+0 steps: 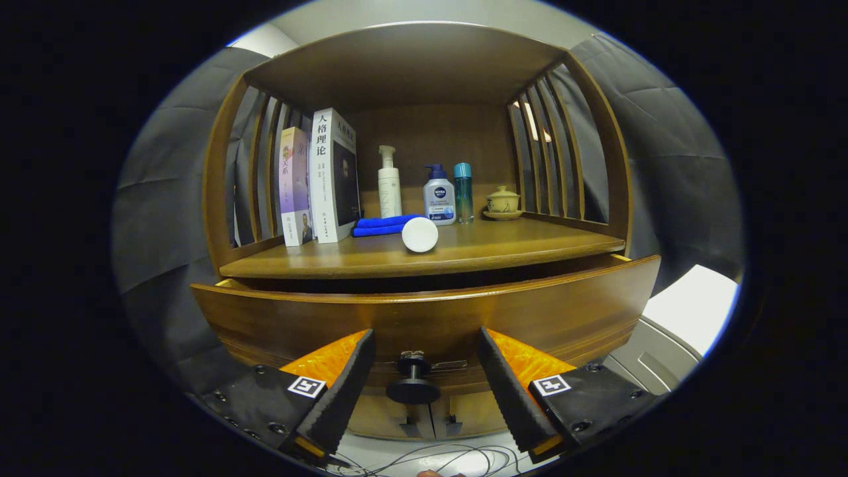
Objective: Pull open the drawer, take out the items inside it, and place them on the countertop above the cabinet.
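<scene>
Between the fingers (421, 391) sits the drawer knob (413, 389), and they're spread wide, clear of it on both sides, gripping nothing. The drawer (424, 318) stands partly out from under the desk (464, 255), yet its inside is hidden, so the items can't be told. This looks like the pulling step: next, either close on the knob and draw further, or lift over the front and reach in.

2 books (318, 179); 3 bottles (439, 195); 1 cloth (384, 225); 1 lidded cup (503, 199); 1 white jar (420, 234); 1 drawer (424, 318)
</scene>
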The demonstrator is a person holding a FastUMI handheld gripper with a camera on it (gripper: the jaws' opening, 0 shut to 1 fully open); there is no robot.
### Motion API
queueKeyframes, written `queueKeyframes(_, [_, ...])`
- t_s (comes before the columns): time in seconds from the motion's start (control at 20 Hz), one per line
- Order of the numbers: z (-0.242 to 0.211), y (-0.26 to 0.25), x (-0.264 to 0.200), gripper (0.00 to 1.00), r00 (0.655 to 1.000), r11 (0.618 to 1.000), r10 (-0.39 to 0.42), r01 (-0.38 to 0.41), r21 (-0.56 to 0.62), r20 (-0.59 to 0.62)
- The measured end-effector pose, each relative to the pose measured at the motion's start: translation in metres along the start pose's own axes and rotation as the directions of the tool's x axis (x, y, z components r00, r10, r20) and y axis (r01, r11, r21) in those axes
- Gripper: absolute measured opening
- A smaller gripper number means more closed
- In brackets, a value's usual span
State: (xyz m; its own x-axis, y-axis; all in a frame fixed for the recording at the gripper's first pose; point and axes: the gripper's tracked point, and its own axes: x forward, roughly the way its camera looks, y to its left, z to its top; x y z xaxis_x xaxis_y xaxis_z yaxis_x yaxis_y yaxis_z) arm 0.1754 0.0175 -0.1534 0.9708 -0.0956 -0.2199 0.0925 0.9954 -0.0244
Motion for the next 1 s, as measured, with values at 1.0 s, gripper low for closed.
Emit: queueKeyframes(1.0, [0.004, -0.001, 0.038, 0.96, 0.998, 0.998, 0.006, -0.002, 0.059, -0.056])
